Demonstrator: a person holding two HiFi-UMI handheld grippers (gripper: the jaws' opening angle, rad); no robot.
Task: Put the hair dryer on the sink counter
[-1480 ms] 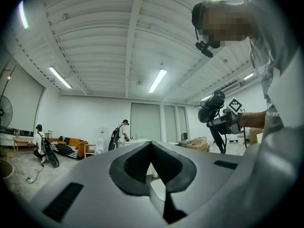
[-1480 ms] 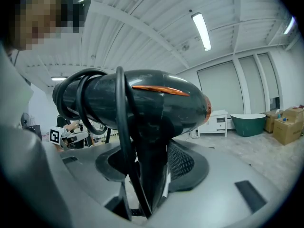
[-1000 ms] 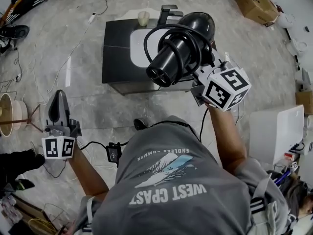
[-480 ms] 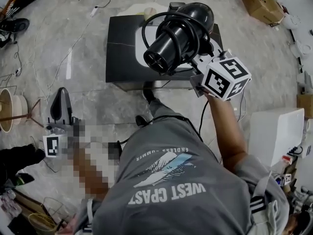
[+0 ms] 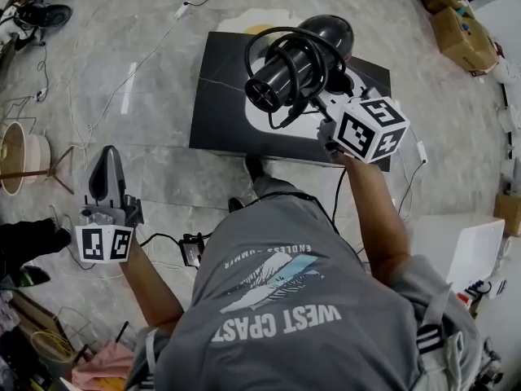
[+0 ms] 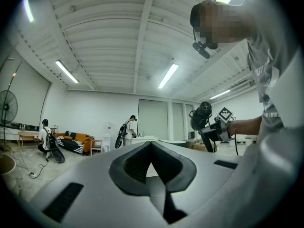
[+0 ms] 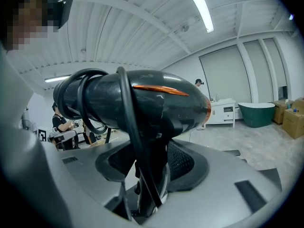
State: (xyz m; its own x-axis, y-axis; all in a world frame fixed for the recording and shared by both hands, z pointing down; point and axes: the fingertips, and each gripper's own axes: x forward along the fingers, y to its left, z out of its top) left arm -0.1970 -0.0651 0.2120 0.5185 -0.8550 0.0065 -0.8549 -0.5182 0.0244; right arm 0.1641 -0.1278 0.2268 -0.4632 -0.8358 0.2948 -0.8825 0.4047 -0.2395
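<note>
Sink counter (image 5: 218, 96) lies beneath the hair dryer (image 5: 293, 65), its handle pinched by the right gripper (image 5: 324, 108), nozzle facing the person; the left gripper (image 5: 104, 182), jaws pressed together and empty, hangs well apart.

- The hair dryer (image 5: 285, 76) hid most of the basin (image 5: 259, 119) in the sink counter (image 5: 216, 96).
- The right gripper (image 5: 316, 108) covered part of the counter's near right side.
- Well left of the counter, a round wooden object (image 5: 10, 169) was cut off by the picture's edge.

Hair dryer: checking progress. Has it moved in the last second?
Yes. The hair dryer is farther in over the sink counter, away from its near edge.
</note>
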